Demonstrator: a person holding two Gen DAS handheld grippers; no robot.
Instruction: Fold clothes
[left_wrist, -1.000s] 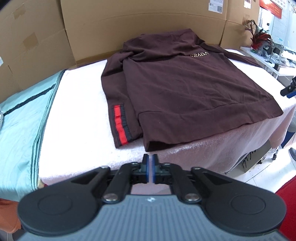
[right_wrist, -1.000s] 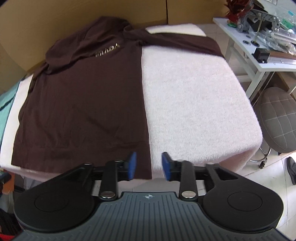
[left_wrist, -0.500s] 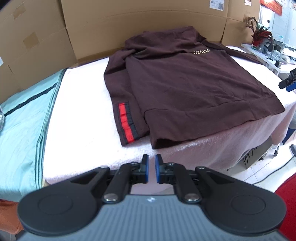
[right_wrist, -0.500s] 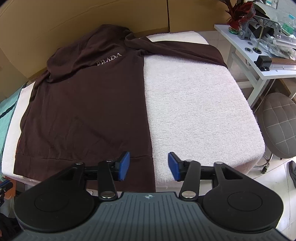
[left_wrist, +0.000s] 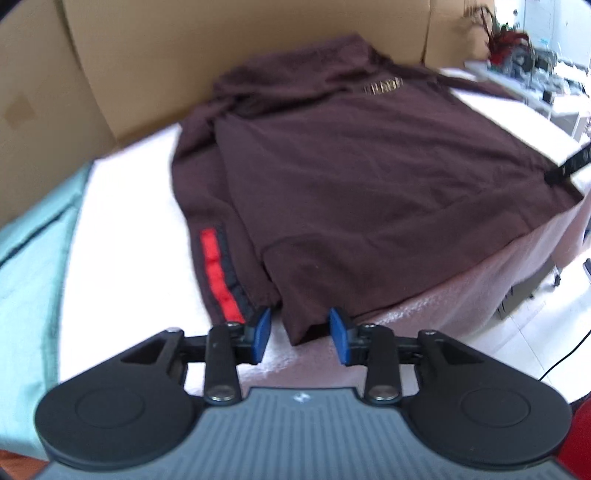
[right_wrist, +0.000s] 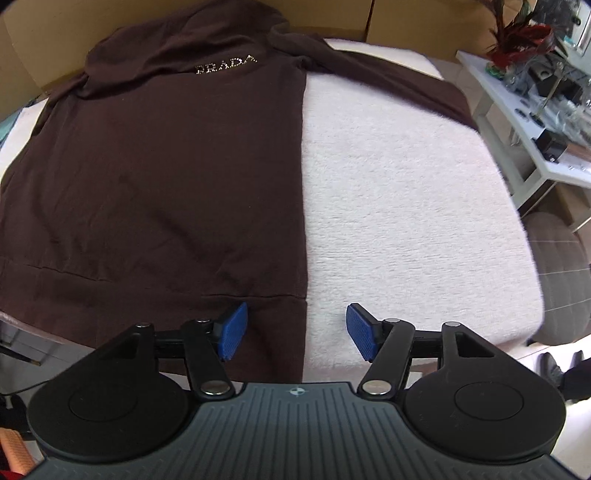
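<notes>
Brown top flat on towel-covered table, one sleeve lying along its side, other outstretched; left gripper and right gripper, both spread, empty, at hem corners; likely next: pinching hem.

Left view motion-blurred beyond my tongs; right view sharp. Bright, even light; fisheye bends edges.
</notes>
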